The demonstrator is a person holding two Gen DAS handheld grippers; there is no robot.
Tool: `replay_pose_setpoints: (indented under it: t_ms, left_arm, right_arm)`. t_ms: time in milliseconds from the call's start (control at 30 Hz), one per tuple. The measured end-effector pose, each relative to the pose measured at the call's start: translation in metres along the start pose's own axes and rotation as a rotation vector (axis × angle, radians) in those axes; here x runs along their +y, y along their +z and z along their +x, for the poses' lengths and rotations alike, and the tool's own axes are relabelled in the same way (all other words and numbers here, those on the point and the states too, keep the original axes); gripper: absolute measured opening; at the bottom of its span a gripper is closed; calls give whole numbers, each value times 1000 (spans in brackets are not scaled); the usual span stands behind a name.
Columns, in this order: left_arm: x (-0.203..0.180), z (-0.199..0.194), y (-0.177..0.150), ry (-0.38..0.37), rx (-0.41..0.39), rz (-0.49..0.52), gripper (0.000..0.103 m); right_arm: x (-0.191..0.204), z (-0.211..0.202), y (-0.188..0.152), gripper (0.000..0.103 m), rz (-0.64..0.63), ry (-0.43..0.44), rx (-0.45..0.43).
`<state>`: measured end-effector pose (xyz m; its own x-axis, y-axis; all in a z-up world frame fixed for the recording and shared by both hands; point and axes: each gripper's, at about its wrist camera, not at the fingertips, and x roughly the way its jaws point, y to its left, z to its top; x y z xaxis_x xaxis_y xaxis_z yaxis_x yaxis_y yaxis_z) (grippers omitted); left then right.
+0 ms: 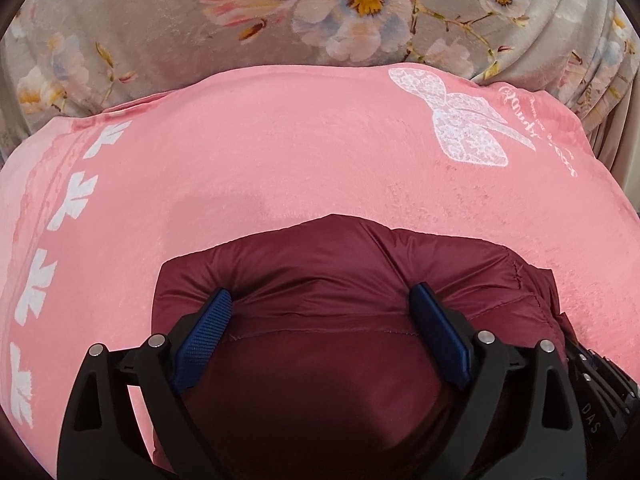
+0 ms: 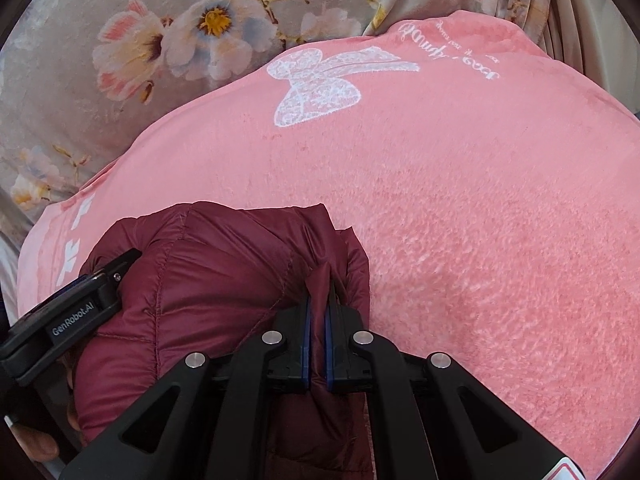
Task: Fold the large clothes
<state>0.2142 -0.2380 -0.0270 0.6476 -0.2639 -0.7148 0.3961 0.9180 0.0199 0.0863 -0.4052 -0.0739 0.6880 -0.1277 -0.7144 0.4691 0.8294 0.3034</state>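
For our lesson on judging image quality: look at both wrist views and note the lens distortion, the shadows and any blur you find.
Left wrist view: fisheye bends the pink blanket into a dome, corners are dark, and the open left gripper shadows the maroon jacket. Right wrist view: same bulge and dark corners; the right gripper, shut on the jacket, and the blanket's pile look sharp.

The left gripper (image 1: 322, 312) points downward with its jaws standing wide apart — the blue pads (image 1: 204, 332) press on nothing. The right gripper (image 2: 318, 300) also points downward, its jaws closed tight on a fold of dark red fabric (image 2: 224, 280) — held between the pads.
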Motion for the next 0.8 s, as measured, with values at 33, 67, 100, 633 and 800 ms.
replay_pose_setpoints:
  t_ms: [33, 67, 100, 633, 800]
  left_arm:
    - [-1, 1, -1, 6, -6, 5, 89]
    - [-2, 1, -2, 10, -10, 8, 90]
    - [-3, 2, -3, 15, -15, 11, 90]
    - [2, -25, -9, -6, 15, 103, 91]
    - [18, -86, -37, -59, 53, 131, 91]
  right_arm:
    - [1, 0, -1, 2, -1, 0, -2]
    - [1, 1, -1, 2, -2, -1, -4]
    - [1, 1, -1, 2, -3, -1, -5]
    - [-6, -53, 8, 16, -83, 2, 19]
    - [-13, -119, -18, 16, -181, 43, 27]
